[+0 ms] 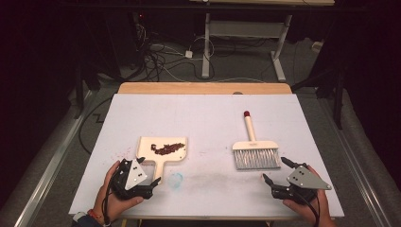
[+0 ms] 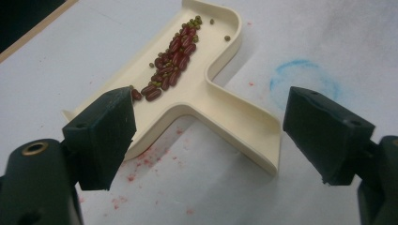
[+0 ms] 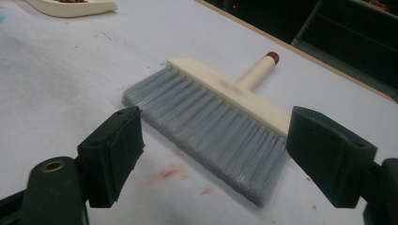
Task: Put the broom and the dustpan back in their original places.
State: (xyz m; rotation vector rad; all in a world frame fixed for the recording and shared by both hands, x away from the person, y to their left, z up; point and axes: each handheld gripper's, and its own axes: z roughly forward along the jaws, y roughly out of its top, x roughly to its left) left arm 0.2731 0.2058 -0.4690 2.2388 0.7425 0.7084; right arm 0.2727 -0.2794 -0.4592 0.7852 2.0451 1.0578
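Dustpan point(image 1: 163, 150) flat on the white table point(image 1: 208, 123), handle pointing back at the left gripper point(image 1: 150, 185). Red beans point(image 1: 167, 148) plus a few small green ones piled in the pan; in the left gripper view the handle end point(image 2: 263, 145) sits between the jaws and just ahead of them, not touched. Left jaws spread wide, nothing in them. Red specks on the table under and beside the handle, blue ring mark point(image 1: 175, 180) just off the jaw on the brush side.

Brush point(image 1: 254, 149) lies flat ahead of the right gripper point(image 1: 276, 171), grey bristles point(image 3: 211, 136) toward it, red-capped handle point(image 3: 259, 70) pointing away. Right jaws also wide apart, empty, bracketing the bristle edge in the right gripper view, no contact.

Left hand point(image 1: 111, 196) wraps its gripper low at the near edge, jaws angled inward toward the table centre. Right hand point(image 1: 312, 203) likewise, jaws angled up-left at the brush. Grippers well apart.
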